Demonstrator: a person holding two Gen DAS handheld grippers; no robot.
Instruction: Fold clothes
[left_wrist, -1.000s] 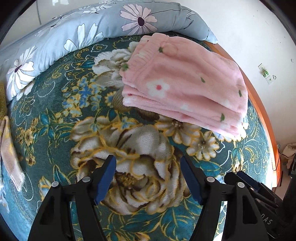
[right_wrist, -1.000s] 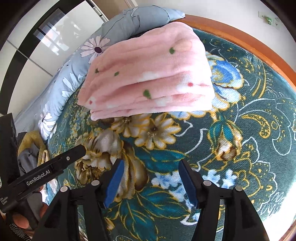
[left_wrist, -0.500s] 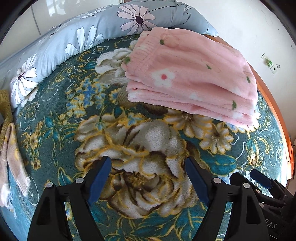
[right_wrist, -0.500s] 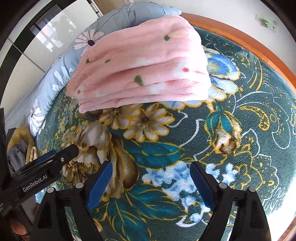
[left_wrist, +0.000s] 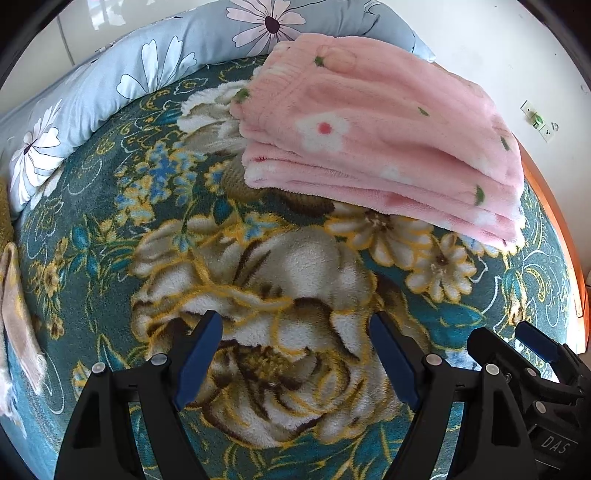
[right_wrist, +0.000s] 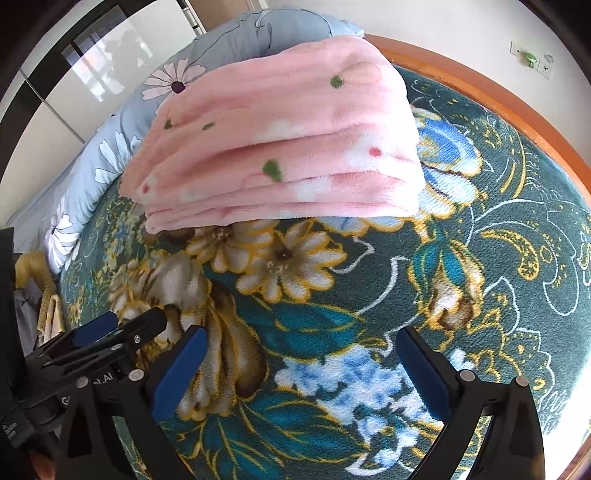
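Jaws, left wrist view: my left gripper (left_wrist: 295, 345) stood spread wide, nothing between its blue pads, over the floral blanket (left_wrist: 110, 229).
Clothes, left wrist view: the folded pink garment (left_wrist: 376, 136) lay ahead on that blanket, its far edge against the grey flowered pillow (left_wrist: 159, 70).
Jaws, right wrist view: my right gripper (right_wrist: 301, 363) was spread and empty too.
Clothes, right wrist view: the pink stack (right_wrist: 280, 147) sat well ahead, near the wooden bed edge (right_wrist: 480, 88).

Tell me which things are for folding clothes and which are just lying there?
For the job: pink folded garment, left hand-held gripper, right hand-held gripper.

Just lying about: floral blanket, daisy pillow, beige cloth, wall socket.
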